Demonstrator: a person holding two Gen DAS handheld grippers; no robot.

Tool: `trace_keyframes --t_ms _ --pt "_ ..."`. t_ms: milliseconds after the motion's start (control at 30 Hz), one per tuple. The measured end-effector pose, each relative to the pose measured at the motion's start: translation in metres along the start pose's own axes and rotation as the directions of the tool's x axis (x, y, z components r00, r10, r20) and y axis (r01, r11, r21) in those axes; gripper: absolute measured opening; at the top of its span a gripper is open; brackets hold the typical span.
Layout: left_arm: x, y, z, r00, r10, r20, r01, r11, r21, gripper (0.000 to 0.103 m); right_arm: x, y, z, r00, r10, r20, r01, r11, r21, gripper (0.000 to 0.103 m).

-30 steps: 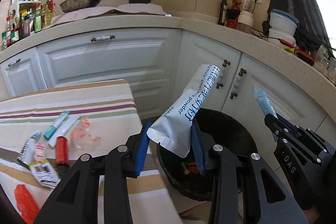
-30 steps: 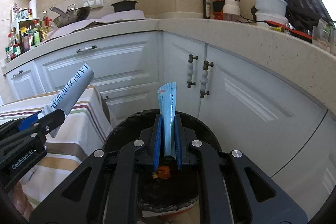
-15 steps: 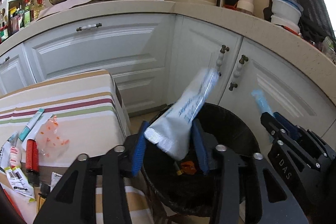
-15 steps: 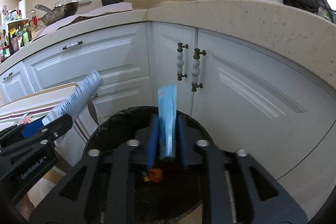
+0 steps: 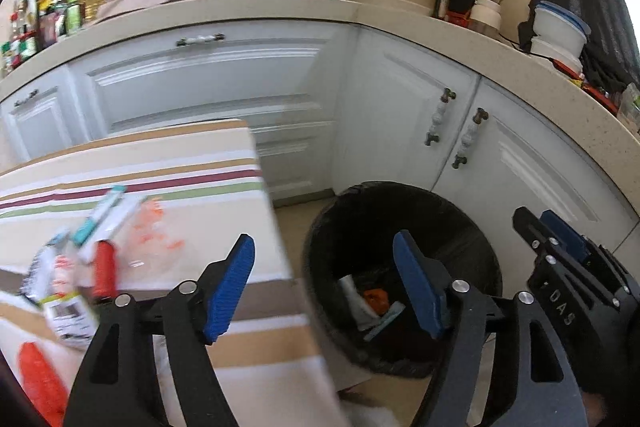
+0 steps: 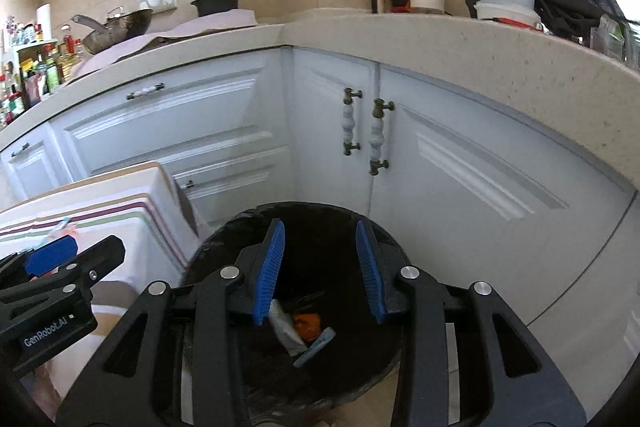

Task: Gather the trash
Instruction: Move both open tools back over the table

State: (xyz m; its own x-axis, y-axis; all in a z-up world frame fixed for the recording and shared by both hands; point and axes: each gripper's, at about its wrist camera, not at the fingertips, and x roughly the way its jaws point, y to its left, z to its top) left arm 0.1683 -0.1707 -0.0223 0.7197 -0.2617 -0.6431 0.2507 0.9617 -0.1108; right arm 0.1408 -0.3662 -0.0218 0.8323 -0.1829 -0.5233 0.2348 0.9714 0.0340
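Note:
A black trash bin (image 5: pixel 472 227) stands on the floor by the white cabinets; it also shows in the right wrist view (image 6: pixel 224 247). Inside lie a white sachet (image 6: pixel 286 327), a light blue sachet (image 6: pixel 316 345) and an orange scrap (image 6: pixel 306 323). My left gripper (image 5: pixel 326 283) is open and empty, between the table edge and the bin. My right gripper (image 6: pixel 320 267) is open and empty over the bin. More trash lies on the striped tablecloth (image 5: pixel 160 163): a red tube (image 5: pixel 105 267), a teal-tipped wrapper (image 5: pixel 100 215), a clear orange-printed wrapper (image 5: pixel 156 239) and a red packet (image 5: pixel 38 383).
White corner cabinets with knobbed handles (image 6: pixel 376 135) stand right behind the bin. The beige countertop (image 6: pixel 440 39) above carries a wok, a pot, bottles and stacked bowls. The table corner (image 5: pixel 280 267) sits close to the bin's left side.
Both grippers opened. The white sachet left the left gripper and the blue sachet left the right gripper; both now lie in the bin. The left gripper shifted left, toward the table.

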Motion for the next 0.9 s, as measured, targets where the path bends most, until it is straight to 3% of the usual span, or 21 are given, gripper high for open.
trace_keyframes --t_ms 300,600,900 --pt "-0.059 0.067 -0.016 0.990 0.134 0.040 -0.132 0.990 -0.059 0.073 -0.037 0.053 -0.013 0.992 0.127 -0.022 -0.127 0.992 -0.022 0.037" --pt "-0.100 0.146 -0.046 0.957 0.289 0.020 -0.282 0.945 -0.163 0.074 -0.061 0.125 -0.035 0.968 0.240 -0.069 -0.246 0.965 -0.097 0.037" --pt "-0.117 0.200 -0.072 0.931 0.365 -0.024 -0.360 0.902 -0.240 0.074 -0.071 0.181 -0.056 0.945 0.294 -0.142 -0.316 0.933 -0.171 0.037"
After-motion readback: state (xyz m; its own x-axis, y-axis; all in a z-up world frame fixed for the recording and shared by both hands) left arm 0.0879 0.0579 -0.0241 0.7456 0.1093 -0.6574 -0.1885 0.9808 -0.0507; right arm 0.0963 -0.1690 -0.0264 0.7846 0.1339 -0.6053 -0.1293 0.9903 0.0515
